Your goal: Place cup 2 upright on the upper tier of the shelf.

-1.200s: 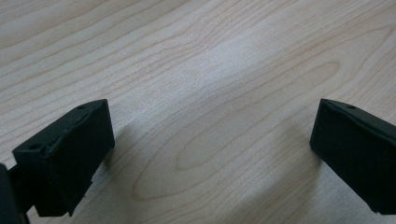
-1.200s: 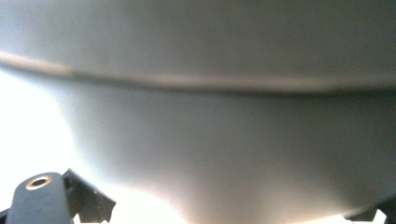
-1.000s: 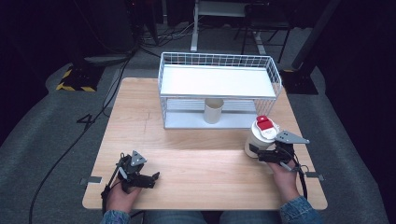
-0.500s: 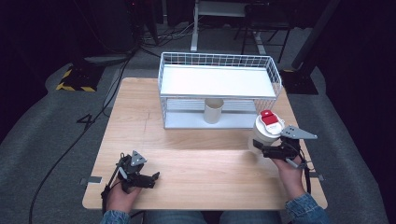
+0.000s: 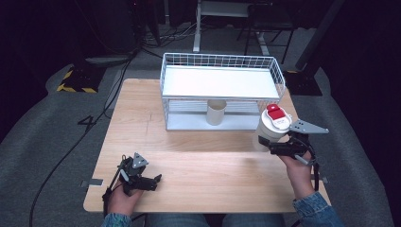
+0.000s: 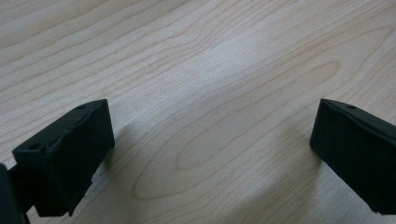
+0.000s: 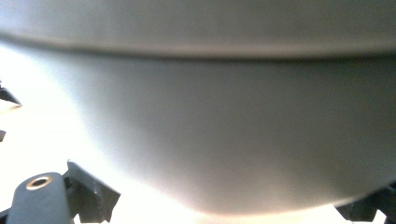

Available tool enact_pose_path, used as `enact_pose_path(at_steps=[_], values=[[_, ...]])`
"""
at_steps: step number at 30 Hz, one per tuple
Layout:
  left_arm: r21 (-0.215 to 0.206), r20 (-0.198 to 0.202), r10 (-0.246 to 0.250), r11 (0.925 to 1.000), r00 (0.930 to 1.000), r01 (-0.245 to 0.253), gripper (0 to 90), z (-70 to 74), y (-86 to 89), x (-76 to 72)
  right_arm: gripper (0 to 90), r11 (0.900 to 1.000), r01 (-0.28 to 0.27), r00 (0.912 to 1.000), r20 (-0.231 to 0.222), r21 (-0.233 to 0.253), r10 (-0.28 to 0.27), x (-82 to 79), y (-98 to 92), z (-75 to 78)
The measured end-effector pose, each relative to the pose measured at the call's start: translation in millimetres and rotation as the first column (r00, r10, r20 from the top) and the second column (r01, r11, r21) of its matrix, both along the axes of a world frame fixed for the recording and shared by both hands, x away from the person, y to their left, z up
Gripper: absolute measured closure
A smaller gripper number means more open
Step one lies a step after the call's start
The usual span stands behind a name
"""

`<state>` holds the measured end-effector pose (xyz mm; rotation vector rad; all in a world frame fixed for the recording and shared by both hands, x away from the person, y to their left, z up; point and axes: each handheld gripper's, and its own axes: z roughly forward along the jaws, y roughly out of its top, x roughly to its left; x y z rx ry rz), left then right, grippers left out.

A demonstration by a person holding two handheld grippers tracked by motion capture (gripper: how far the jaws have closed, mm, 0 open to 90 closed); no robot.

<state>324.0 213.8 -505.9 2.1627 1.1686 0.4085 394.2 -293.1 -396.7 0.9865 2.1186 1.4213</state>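
Observation:
My right gripper (image 5: 273, 145) is shut on a white jar (image 5: 270, 131) with a red lid (image 5: 277, 115). It holds the jar upright above the table's right side, just off the front right corner of the wire rack (image 5: 222, 85). In the right gripper view the jar's white wall (image 7: 210, 116) sits close up between the jaws. My left gripper (image 5: 152, 181) rests on the wooden table (image 5: 203, 161) near the front left. Its jaws stand wide apart over bare wood (image 6: 210, 93), with nothing between them.
A white wire rack with a solid shelf stands at the back middle of the table. A beige cup (image 5: 216, 112) sits under the shelf. Dark floor, cables and chair legs surround the table.
My right gripper has lifted the jar and carried it farther from the person and slightly right, toward the rack's corner. The left gripper has stayed put.

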Motion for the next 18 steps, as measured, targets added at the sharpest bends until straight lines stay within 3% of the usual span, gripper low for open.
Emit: enact_pose_path(at_steps=[7,18], values=[[-0.001,0.001,0.001,1.0000,1.0000,-0.001,0.3,-0.1,-0.1,0.0,14.3,1.000,-0.006,0.9997,-0.026,-0.002,0.006,1.0,1.2,19.0],[-0.002,0.001,0.000,1.0000,1.0000,0.000,0.3,-0.1,-0.1,-0.1,14.7,1.000,-0.026,0.9996,-0.007,-0.013,0.026,5.9,5.3,45.5]])
